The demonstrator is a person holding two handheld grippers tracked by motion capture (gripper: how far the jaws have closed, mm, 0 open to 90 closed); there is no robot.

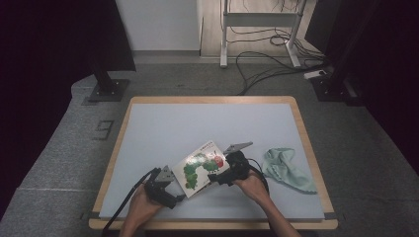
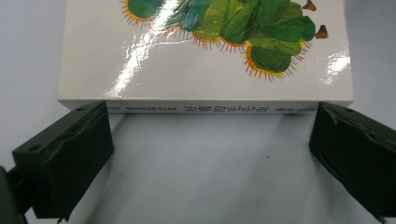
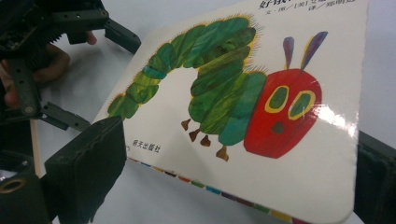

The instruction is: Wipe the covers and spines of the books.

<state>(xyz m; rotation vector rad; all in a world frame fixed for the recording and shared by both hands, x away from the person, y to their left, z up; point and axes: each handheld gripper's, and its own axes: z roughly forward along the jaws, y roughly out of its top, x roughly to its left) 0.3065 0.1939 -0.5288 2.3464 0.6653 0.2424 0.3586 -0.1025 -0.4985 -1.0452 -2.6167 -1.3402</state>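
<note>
Left tool [image 2: 210,140]: jaws spread wide, level with the spine of the glossy white caterpillar picture book [image 2: 205,56], gripping nothing. Right tool [image 3: 243,186]: jaws straddle the book's opposite edge, which looks lifted off the pale blue worktop [image 1: 163,128]; clamped or not, cannot tell. Book lies near the front edge; crumpled mint-green cloth [image 1: 289,168] to its right. Likely early: book closed, opening or moving undone.

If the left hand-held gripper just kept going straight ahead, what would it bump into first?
Probably the picture book: its spine faces the left hand-held gripper, whose open jaws stand at either end of that spine.
</note>
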